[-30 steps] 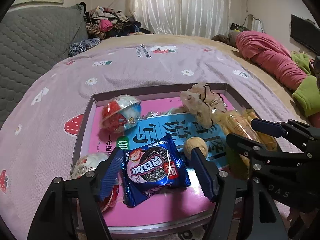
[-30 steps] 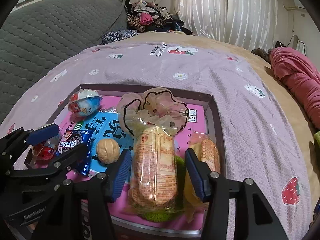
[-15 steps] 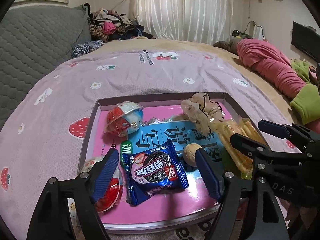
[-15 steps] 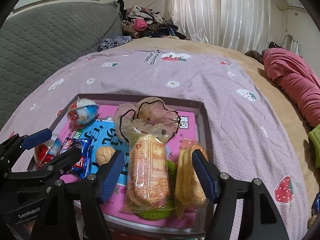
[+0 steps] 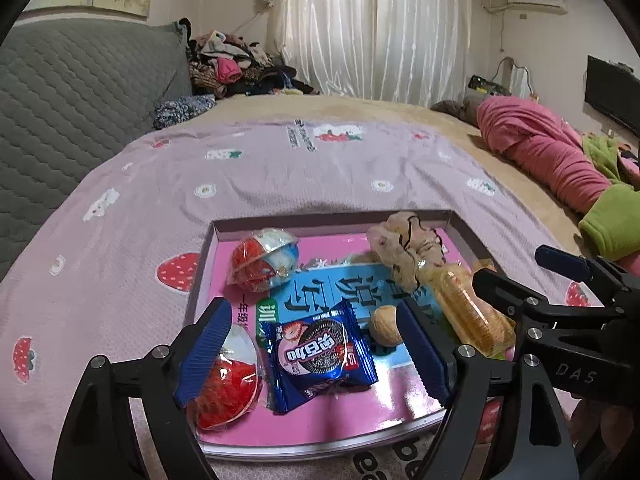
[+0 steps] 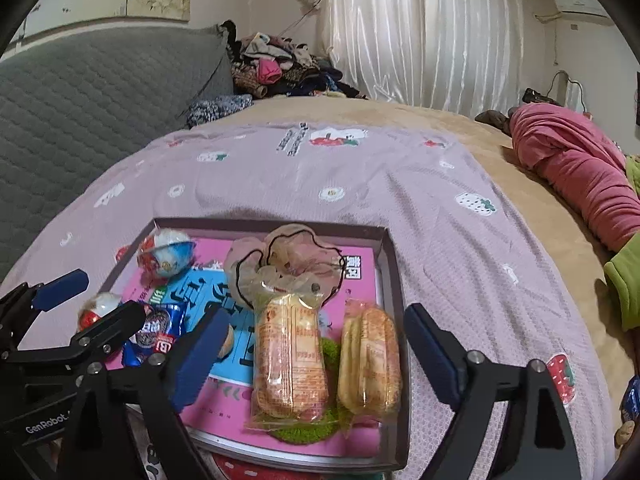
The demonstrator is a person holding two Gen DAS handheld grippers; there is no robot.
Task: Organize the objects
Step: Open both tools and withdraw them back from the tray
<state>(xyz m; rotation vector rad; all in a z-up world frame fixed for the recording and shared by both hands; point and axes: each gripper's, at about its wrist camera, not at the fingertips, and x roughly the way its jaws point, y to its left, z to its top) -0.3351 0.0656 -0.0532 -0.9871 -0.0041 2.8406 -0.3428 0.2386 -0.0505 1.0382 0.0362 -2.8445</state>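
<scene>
Bed (image 5: 280,168): lilac cover with strawberry print, grey quilted headboard behind; a pile of clothes at the far corner, a pink bundle lying at the right.

Tray (image 5: 320,222): shallow grey-walled box on the cover, floor lined with a pink and blue printed sheet. It sits lower and smaller in both views than a second ago, with more bedcover showing past it.

Left tool (image 5: 316,354): jaws have just been opening, now spread wider than a second ago, gripping nothing. The blue cookie packet (image 5: 320,356) lies flat on the tray floor between the blue pads, clear of both. A red wrapped egg (image 5: 228,388) lies partly behind the left pad; whether they touch cannot be told.

Right tool (image 6: 316,360): jaws have just been opening, likewise spread wide and empty. Two clear cracker packs (image 6: 290,360) lie side by side on a green pad in the tray's right part, between the pads and free of them.

Hair scrunchie (image 6: 288,264): beige, dark-edged, just beyond the cracker packs.

Second wrapped egg (image 5: 264,260): red and blue, at the tray's far left corner.

Walnut (image 5: 384,326): beside the cookie packet, near the left tool's right pad.
</scene>
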